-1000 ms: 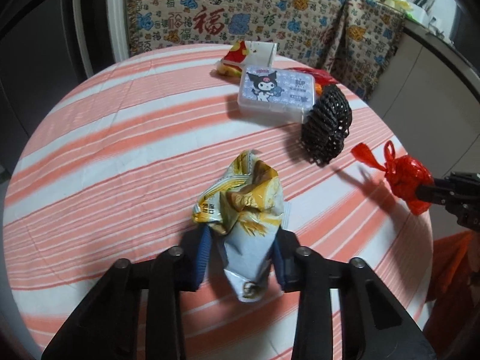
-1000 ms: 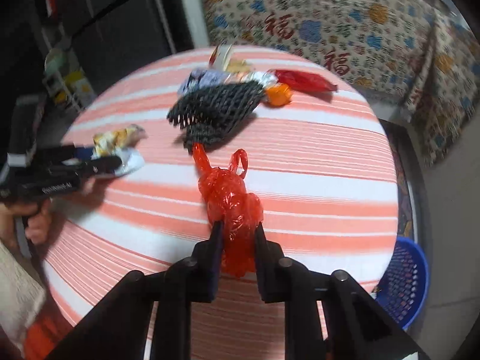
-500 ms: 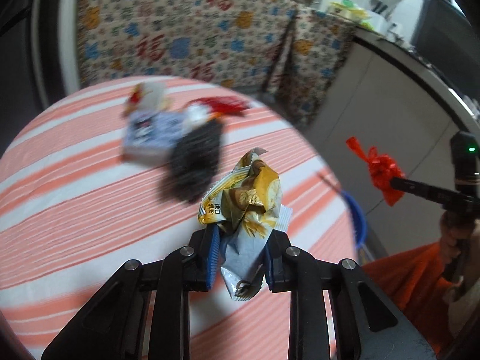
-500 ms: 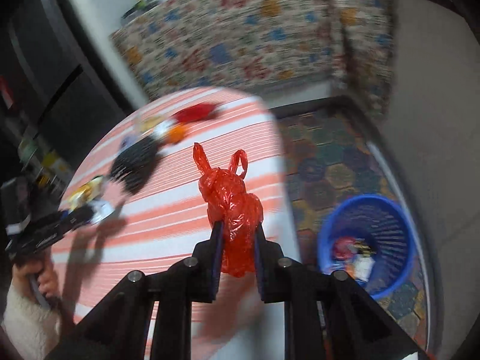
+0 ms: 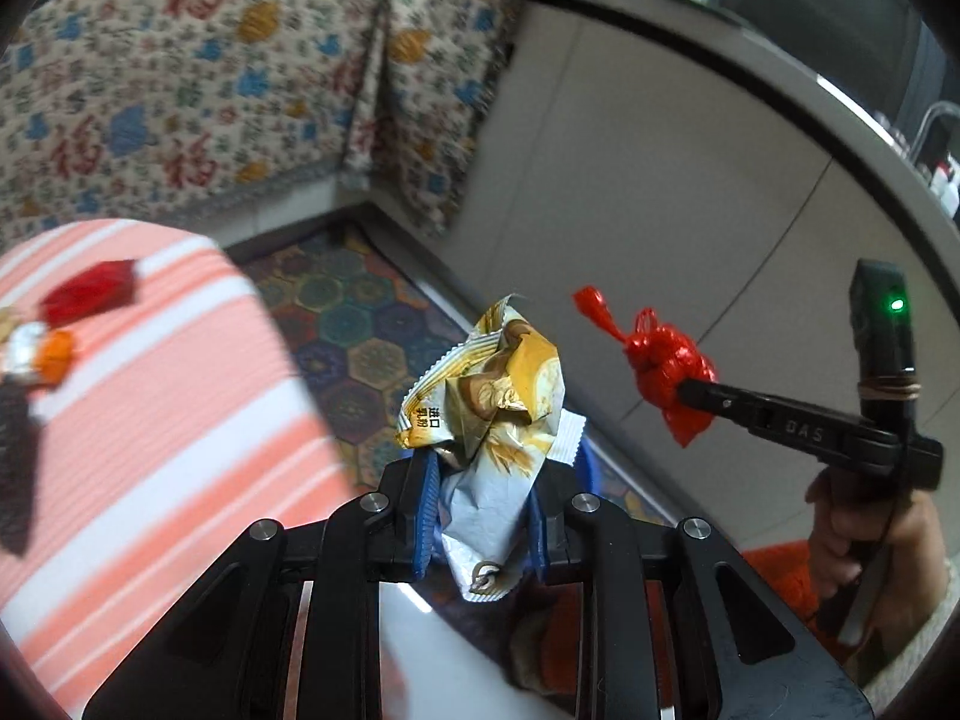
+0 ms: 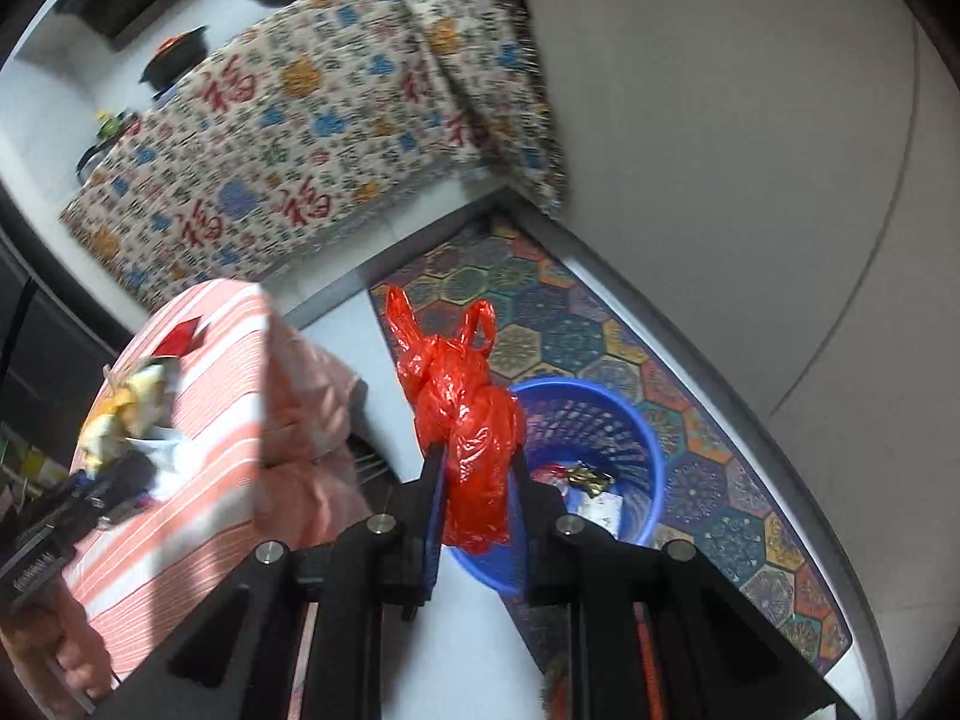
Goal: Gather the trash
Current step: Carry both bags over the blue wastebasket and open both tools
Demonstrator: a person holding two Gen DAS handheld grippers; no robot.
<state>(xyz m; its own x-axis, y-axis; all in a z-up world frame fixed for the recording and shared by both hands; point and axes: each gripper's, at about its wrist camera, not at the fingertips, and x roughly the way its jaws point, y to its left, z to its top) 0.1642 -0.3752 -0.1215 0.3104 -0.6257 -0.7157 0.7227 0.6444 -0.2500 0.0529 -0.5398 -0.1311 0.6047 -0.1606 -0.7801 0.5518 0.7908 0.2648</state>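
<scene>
My left gripper (image 5: 483,504) is shut on a crumpled yellow and white snack wrapper (image 5: 489,414), held in the air past the table's edge. In the right wrist view my right gripper (image 6: 477,492) is shut on a knotted red plastic bag (image 6: 465,420), which hangs just left of and above a blue basket (image 6: 651,468) on the floor holding a few wrappers. The left wrist view shows the right gripper (image 5: 690,390) with the red bag (image 5: 666,366) at the right. The left gripper (image 6: 90,480) with the wrapper (image 6: 129,402) appears at the left of the right wrist view.
The round table with an orange striped cloth (image 5: 150,420) still carries a red wrapper (image 5: 90,291), an orange piece (image 5: 54,354) and a black net (image 5: 15,474). A patterned mat (image 6: 690,450) lies under the basket. A patterned cloth (image 5: 180,90) covers the counter behind; a grey cabinet wall (image 5: 660,180) stands right.
Both grippers lifted their trash off the table and swung right, away from it. The blue basket has come into the right wrist view, close under the red bag.
</scene>
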